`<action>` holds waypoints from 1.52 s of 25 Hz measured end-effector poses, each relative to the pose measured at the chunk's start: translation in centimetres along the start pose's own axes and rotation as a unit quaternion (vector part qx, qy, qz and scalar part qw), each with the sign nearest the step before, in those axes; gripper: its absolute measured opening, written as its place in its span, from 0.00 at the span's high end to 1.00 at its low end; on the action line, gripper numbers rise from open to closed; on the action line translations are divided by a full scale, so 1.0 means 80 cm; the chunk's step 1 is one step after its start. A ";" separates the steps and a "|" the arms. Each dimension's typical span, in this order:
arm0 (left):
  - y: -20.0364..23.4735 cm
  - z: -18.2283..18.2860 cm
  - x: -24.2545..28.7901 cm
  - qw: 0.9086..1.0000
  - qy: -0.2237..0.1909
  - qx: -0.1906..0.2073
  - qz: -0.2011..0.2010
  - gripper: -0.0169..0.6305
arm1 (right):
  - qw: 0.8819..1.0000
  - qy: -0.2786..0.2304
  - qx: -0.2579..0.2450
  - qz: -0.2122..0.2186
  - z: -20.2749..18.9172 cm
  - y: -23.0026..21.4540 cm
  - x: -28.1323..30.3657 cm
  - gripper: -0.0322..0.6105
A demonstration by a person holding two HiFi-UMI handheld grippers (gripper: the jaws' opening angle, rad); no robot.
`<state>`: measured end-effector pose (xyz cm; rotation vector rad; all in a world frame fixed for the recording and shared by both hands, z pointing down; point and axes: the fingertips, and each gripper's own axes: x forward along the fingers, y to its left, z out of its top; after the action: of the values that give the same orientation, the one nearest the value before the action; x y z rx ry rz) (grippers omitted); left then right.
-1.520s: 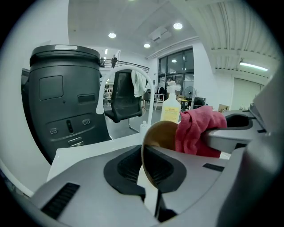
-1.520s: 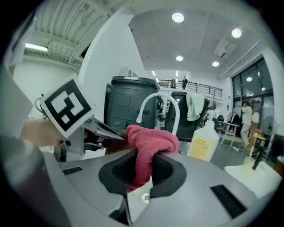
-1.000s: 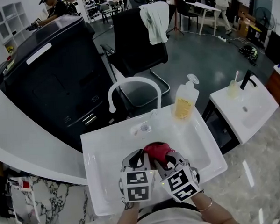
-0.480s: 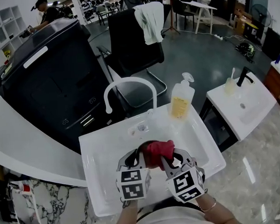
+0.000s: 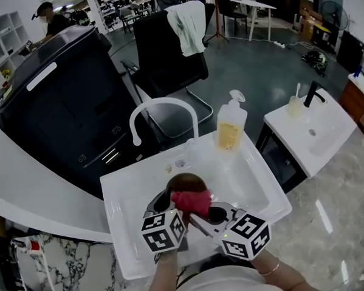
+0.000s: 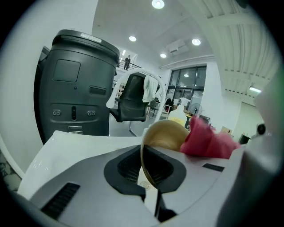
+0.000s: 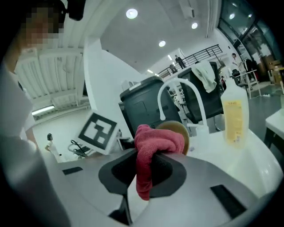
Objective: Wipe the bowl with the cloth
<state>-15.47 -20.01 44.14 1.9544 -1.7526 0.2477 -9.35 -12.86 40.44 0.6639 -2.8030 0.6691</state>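
Observation:
A brown bowl [image 5: 185,183] is held tilted over the white sink [image 5: 127,202]. My left gripper [image 5: 167,201] is shut on its rim. In the left gripper view the thin rim [image 6: 144,164] runs down between the closed jaws of the left gripper [image 6: 148,177]. A red cloth [image 5: 191,202] is bunched against the bowl's near side, and my right gripper [image 5: 202,215] is shut on it. The right gripper view shows the cloth [image 7: 153,146] draped over the jaws, with the bowl [image 7: 179,133] just behind it. The bowl's inside is hidden.
A white curved faucet [image 5: 162,115] and a yellow soap bottle [image 5: 228,130] stand at the sink's far edge. A second small sink [image 5: 312,129] is to the right. A black bin [image 5: 64,99] and a black chair [image 5: 165,57] with a towel stand beyond.
Both grippers have rolled; the right one rose and shifted right. The brown bowl now shows beyond the cloth, which earlier covered most of it.

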 end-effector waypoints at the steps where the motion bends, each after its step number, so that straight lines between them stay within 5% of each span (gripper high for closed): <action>1: -0.002 0.001 -0.003 1.000 -0.003 -0.005 -0.004 0.93 | 1.000 0.010 0.005 -0.008 -0.009 -0.005 0.005 0.86; 17: -0.015 -0.027 -0.016 1.000 0.016 -0.009 -0.006 0.93 | 0.981 0.063 -0.114 -0.143 -0.041 -0.065 -0.015 0.86; 38: -0.009 -0.049 0.008 0.999 0.044 0.013 0.019 0.93 | 0.968 -0.010 -0.068 -0.243 -0.009 -0.131 -0.083 0.86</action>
<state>-13.97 -18.67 47.60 1.8997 -1.7394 0.3653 1.41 -18.42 43.26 1.2692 -2.5152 0.3702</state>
